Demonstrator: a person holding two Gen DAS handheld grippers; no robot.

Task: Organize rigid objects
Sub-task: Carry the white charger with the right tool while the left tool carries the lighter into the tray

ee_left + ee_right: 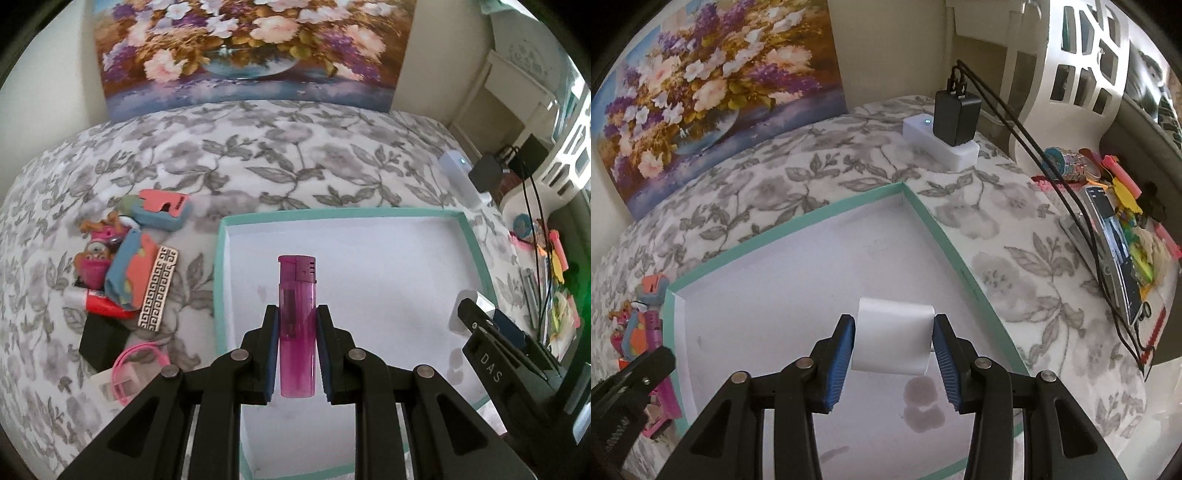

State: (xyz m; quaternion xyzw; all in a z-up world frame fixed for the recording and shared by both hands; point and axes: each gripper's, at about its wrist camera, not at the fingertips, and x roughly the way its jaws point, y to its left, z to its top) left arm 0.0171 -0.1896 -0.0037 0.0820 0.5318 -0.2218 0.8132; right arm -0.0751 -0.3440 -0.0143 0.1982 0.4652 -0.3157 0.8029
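My left gripper [297,325] is shut on a pink translucent lighter [296,317] and holds it upright over a shallow white box with a teal rim [220,258]. My right gripper [894,332] is shut on a white charger cube [892,338] and holds it above the same box [934,221]. The right gripper with the cube also shows in the left wrist view [476,314], at the box's right edge. The left gripper's tip shows at the left edge of the right wrist view [639,373]. The box's white floor is bare.
A pile of small items lies left of the box on the flowered cloth: a coral and blue case [162,208], a patterned clip [158,291], toys [96,258], a pink band [129,365]. A white power block with a black adapter [955,118] stands behind. Cables and a phone [1115,251] lie right.
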